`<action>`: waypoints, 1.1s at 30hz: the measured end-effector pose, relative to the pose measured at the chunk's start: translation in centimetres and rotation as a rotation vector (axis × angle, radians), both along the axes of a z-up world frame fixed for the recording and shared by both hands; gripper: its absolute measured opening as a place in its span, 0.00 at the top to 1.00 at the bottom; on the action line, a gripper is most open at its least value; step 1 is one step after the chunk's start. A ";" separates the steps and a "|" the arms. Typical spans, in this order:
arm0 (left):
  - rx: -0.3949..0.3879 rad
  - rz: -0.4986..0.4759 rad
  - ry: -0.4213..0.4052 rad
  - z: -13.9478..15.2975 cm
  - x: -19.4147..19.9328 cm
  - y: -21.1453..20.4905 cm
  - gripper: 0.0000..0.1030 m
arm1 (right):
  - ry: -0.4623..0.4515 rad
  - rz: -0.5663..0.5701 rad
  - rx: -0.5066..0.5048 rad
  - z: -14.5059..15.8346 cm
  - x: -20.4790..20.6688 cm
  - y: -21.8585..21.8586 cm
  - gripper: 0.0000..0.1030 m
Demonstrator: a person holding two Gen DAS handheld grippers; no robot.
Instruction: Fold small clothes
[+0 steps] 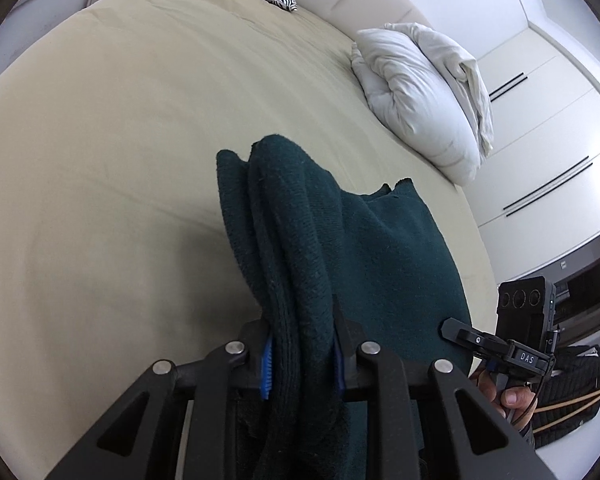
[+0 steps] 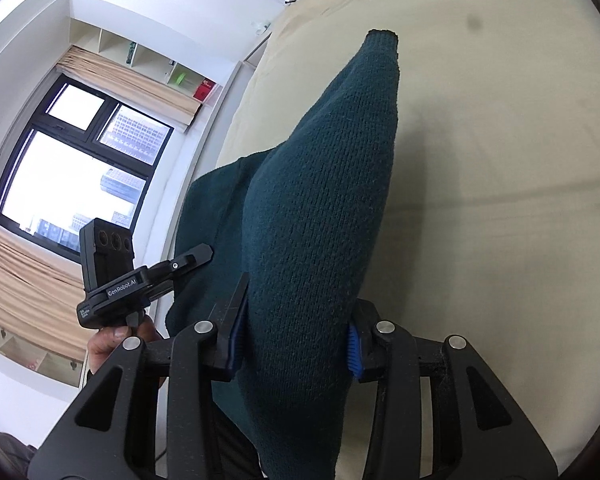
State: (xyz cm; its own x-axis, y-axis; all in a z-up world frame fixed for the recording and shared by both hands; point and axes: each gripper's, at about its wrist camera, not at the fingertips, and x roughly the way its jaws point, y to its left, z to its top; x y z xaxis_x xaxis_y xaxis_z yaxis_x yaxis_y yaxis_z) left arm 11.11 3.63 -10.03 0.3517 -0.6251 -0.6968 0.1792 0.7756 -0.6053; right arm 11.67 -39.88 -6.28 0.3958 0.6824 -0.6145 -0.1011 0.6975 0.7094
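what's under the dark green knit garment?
Beige bedsheet around and below the dark green knit garment, held by left gripper and right gripper. Sheet directly beneath is covered.

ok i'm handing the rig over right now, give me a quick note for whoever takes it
Left gripper: shut on a bunched edge of the dark green knit garment.
Right gripper: shut on another bunch of the same garment.
The garment hangs between both grippers over the beige bed sheet.
Done: picked up with both grippers. No finished fold shows.
Left: lay it flat on the sheet, well short of the white pillow, and fold it.
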 end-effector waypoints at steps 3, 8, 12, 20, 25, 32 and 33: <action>0.009 -0.005 0.026 -1.8 -0.6 -0.6 0.76 | 0.011 -0.013 -0.006 -0.7 -2.0 -0.7 0.64; -0.016 0.031 0.105 -6.3 0.0 -0.6 0.72 | 0.095 -0.031 -0.029 -4.6 -2.5 -1.4 0.64; -0.054 0.044 0.098 -6.7 -0.2 -0.5 0.66 | 0.127 -0.082 0.097 -8.1 -3.5 -3.1 0.59; 0.025 0.123 0.013 -3.9 -2.2 -0.2 0.65 | 0.111 -0.148 0.055 -6.5 -4.3 -3.8 0.55; 0.054 0.124 -0.127 0.3 -5.3 -0.4 0.65 | 0.024 -0.162 0.027 -2.9 -7.9 -4.8 0.55; 0.092 -0.009 -0.107 -1.9 -6.0 -4.6 0.65 | 0.017 -0.014 0.128 -3.2 -8.6 -0.8 0.55; 0.106 -0.011 -0.093 -2.7 -6.0 -4.8 0.65 | 0.052 -0.023 0.135 -4.2 -8.4 -0.5 0.55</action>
State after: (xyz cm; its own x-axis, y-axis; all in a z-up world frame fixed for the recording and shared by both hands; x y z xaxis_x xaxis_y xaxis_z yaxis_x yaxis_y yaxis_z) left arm 5.16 -1.20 -12.70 0.4114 -0.5542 -0.7237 0.2398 0.8318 -0.5006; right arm 3.24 -40.35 -10.46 0.3827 0.7514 -0.5376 -0.0468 0.5969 0.8010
